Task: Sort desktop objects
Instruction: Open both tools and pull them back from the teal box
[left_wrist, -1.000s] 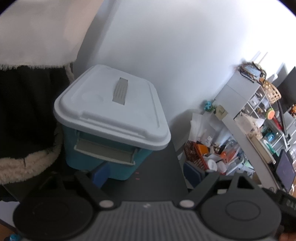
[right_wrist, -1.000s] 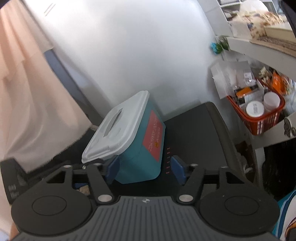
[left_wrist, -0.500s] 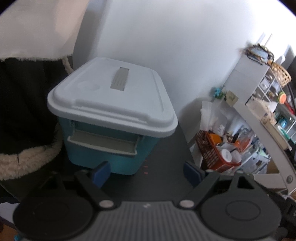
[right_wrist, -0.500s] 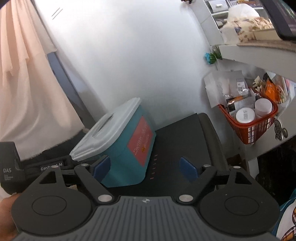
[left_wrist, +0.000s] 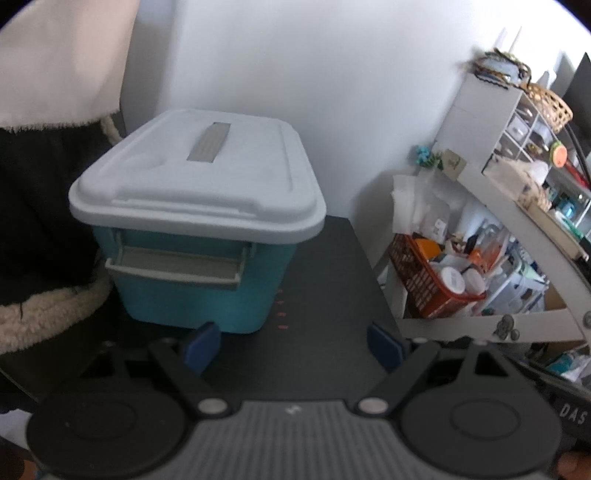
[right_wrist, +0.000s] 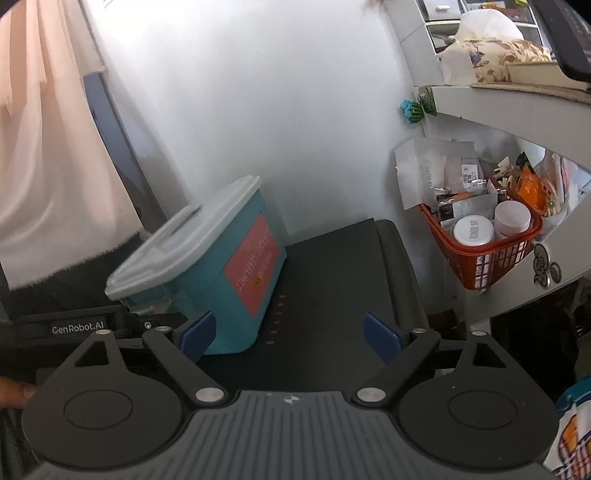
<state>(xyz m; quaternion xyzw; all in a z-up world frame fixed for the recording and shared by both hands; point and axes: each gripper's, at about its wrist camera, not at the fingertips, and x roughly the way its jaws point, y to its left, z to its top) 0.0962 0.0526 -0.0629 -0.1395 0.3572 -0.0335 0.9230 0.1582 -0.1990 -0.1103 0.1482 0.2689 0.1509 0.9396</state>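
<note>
Teal storage box (left_wrist: 192, 284) with a pale grey lid (left_wrist: 199, 184) sat on a dark surface (left_wrist: 317, 295), just ahead of the left gripper (left_wrist: 293, 345) and toward its left finger; a grey latch flap (left_wrist: 173, 264) hung on the near end of the box, and a grey handle strip (left_wrist: 208, 142) lay flat along the top of the lid; the lid was on. Left gripper's jaws stood spread wide, nothing between the blue pads (left_wrist: 201, 347), the left pad close to the box's lower corner, though whether it touched could not be told. Seen from the right gripper (right_wrist: 290, 338), the same box (right_wrist: 218, 280) stood ahead and to the left, showing a red label (right_wrist: 255, 264) on its side; the right gripper's jaws were opening, with only bare dark surface (right_wrist: 332, 280) between them; its left pad (right_wrist: 197, 336) overlapped the box's near corner in the view, contact unclear. Beyond the right finger of each gripper, an orange basket (right_wrist: 487, 258) held white jars (right_wrist: 472, 230) and packets under a grey shelf (right_wrist: 517, 114); a white wall (right_wrist: 277, 110) rose behind the box; a pale curtain (right_wrist: 44, 147) hung far left; part of the other gripper, lettered GenRobot.AI (right_wrist: 77, 326), showed at the left edge of the right view.
</note>
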